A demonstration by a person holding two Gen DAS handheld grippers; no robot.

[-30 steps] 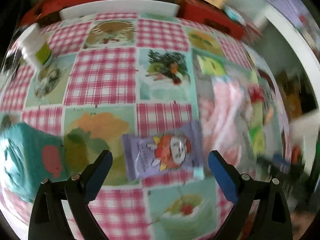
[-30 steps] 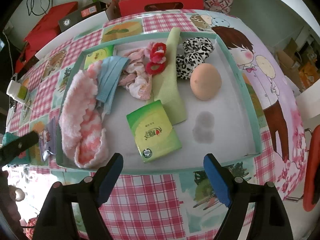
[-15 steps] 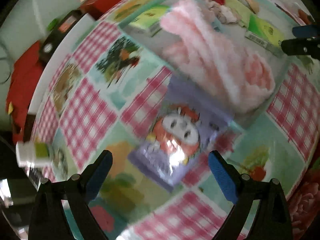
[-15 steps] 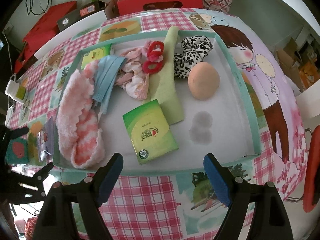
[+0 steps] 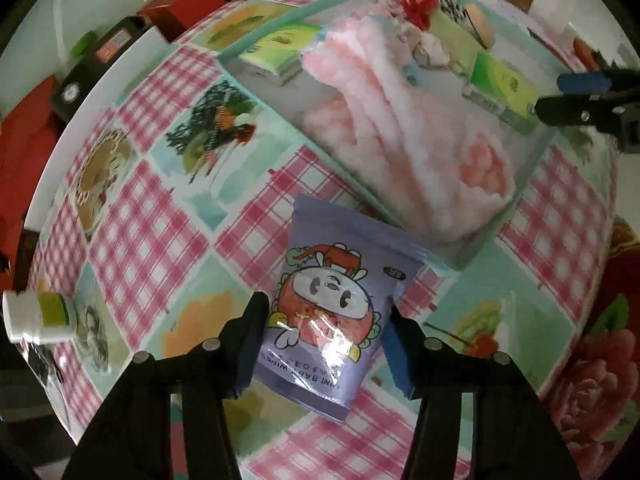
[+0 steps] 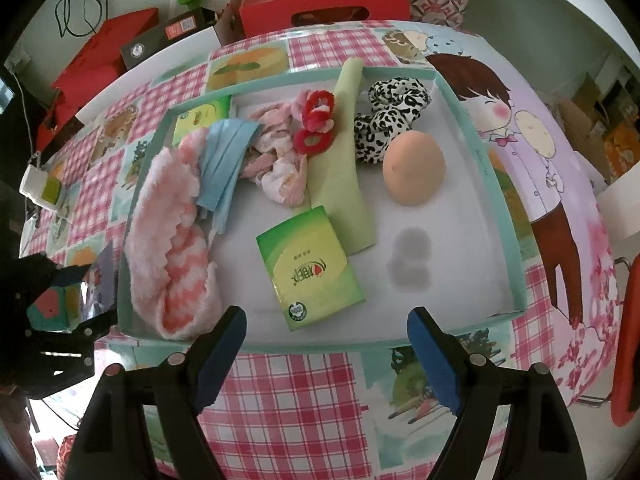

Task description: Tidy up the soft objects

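Note:
A purple baby-wipes pack lies flat on the chequered tablecloth, just outside the teal tray's near corner. My left gripper points down over it, and its closing jaws have a blue pad against each long side of the pack. From the right wrist the pack and the left gripper show at the far left. My right gripper hangs open over the tray's front rim, holding nothing. In the tray lie a fluffy pink sock and a green tissue pack.
The tray also holds a blue mask, a green cloth, leopard scrunchies and a beige sponge. A white bottle and a teal box lie left of the pack. Red boxes line the table's back.
My left gripper rolled, sank over the wipes pack, and its jaws narrowed from wide open onto the pack's sides. The right gripper has stayed still.

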